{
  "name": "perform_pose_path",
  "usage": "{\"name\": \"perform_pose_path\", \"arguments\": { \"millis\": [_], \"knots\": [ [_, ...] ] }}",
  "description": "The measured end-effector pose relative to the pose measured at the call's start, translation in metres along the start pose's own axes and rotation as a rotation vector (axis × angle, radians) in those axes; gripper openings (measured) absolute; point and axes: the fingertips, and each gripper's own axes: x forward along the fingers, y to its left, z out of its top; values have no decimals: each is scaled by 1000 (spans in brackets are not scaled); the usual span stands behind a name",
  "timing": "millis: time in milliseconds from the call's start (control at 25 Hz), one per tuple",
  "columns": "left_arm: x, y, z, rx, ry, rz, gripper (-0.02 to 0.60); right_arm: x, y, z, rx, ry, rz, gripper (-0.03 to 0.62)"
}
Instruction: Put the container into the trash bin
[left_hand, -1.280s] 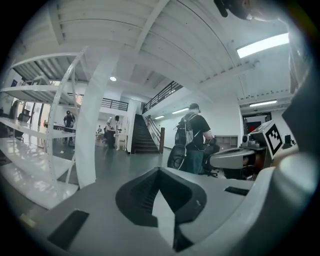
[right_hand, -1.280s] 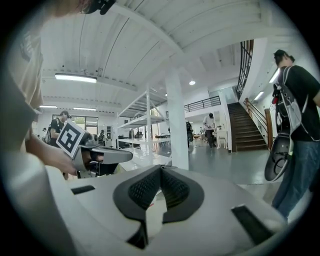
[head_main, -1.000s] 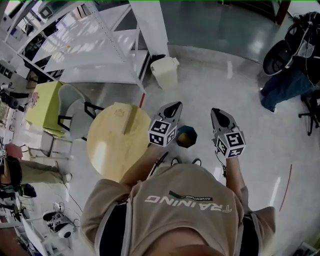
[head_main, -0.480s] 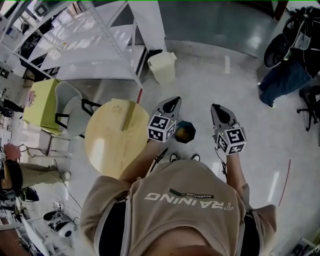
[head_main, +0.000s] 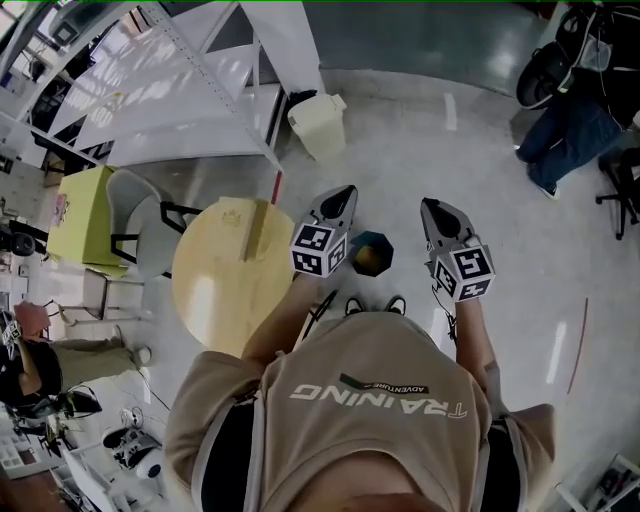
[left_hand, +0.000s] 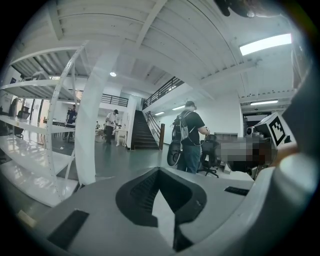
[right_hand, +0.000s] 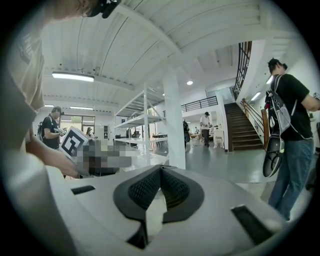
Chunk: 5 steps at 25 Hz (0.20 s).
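The left gripper (head_main: 346, 191) and the right gripper (head_main: 428, 204) are both held out in front of the person, roughly level, with nothing in them. In each gripper's own view the ribbed pads are pressed together at the tips, with only the hall beyond. In the head view a dark bin (head_main: 384, 243) stands on the floor between the two grippers, at 3 o'clock from the left one. A yellowish thing (head_main: 367, 260) sits inside it, probably the container, so the drop looks done, which would explain why both hands are empty. The round wooden table (head_main: 215, 290) lies at 9 o'clock of the left gripper. A cream lidded bin (head_main: 318, 124) stands well apart at 12 o'clock by the pillar.
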Motion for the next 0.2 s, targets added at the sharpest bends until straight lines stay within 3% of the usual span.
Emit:
{"name": "perform_pose_path", "arguments": {
  "millis": [200],
  "knots": [
    [6,-2,3,6,-10,-9,5,4,-4,-4,6,7,4,2]
  ]
}}
